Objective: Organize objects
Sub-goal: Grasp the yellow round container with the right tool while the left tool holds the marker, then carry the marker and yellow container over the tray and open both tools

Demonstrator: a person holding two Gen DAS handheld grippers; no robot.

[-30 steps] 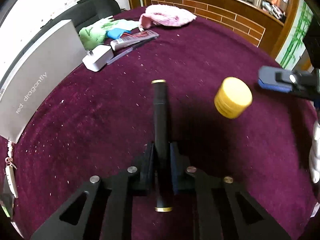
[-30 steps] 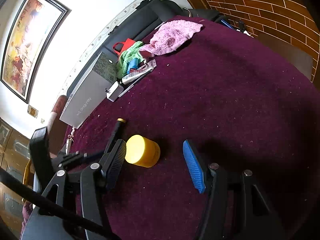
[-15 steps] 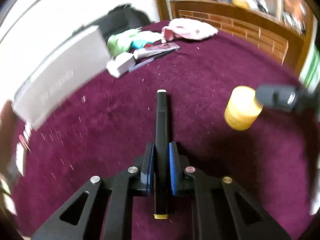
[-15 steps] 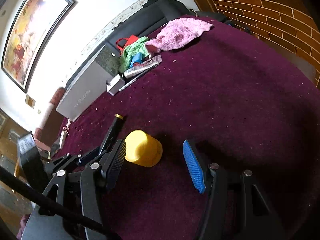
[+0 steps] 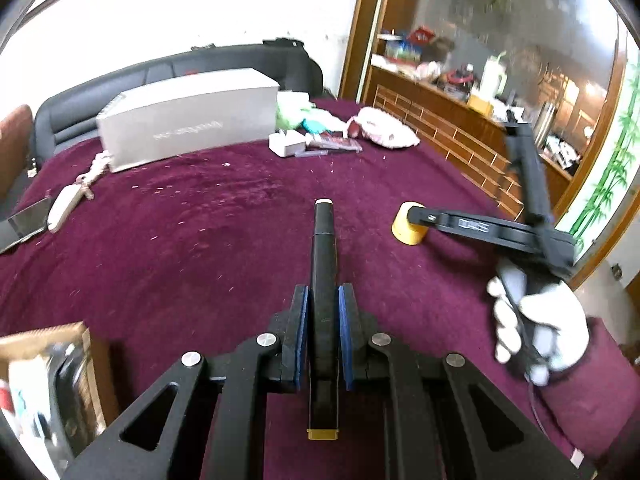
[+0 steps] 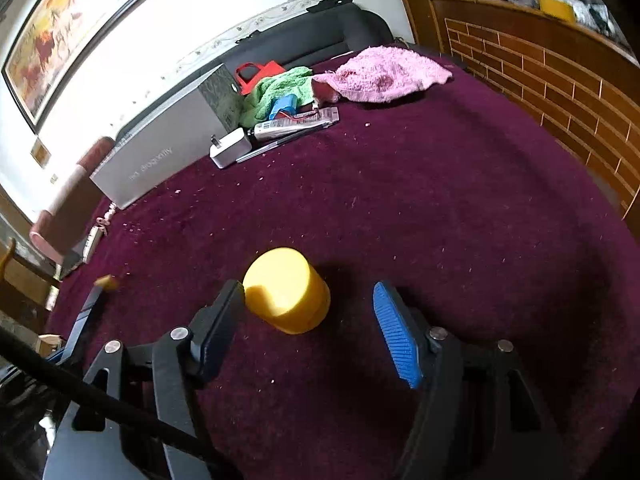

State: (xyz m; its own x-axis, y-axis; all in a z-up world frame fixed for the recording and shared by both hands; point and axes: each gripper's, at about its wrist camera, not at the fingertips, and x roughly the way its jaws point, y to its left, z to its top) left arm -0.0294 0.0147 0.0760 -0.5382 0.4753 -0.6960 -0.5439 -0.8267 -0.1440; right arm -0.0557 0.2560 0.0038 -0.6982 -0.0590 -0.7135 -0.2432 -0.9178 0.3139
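My left gripper (image 5: 323, 308) is shut on a black pen with gold ends (image 5: 324, 248), held above the maroon tablecloth (image 5: 200, 240) and pointing away from me. A yellow cap (image 6: 286, 290) stands on the cloth between the fingers of my right gripper (image 6: 308, 320), whose jaws are opening. The black left finger (image 6: 218, 320) is right beside the cap, and the blue pad (image 6: 396, 332) stands well apart from it. From the left wrist view the right gripper (image 5: 414, 216) reaches over the yellow cap (image 5: 408, 234), held by a white-gloved hand (image 5: 536, 320).
A grey box (image 5: 188, 128) lies at the far side with a white charger (image 6: 230, 146), a tube (image 6: 296, 124), a green cloth (image 6: 276, 88) and a pink towel (image 6: 384, 74) beside it. A wooden box (image 5: 52, 380) sits near left. A brick-pattern counter (image 6: 560, 80) borders the right.
My left gripper rose and swung back with the pen, so its view now takes in more of the room. The right gripper's jaws spread wider around the yellow cap.
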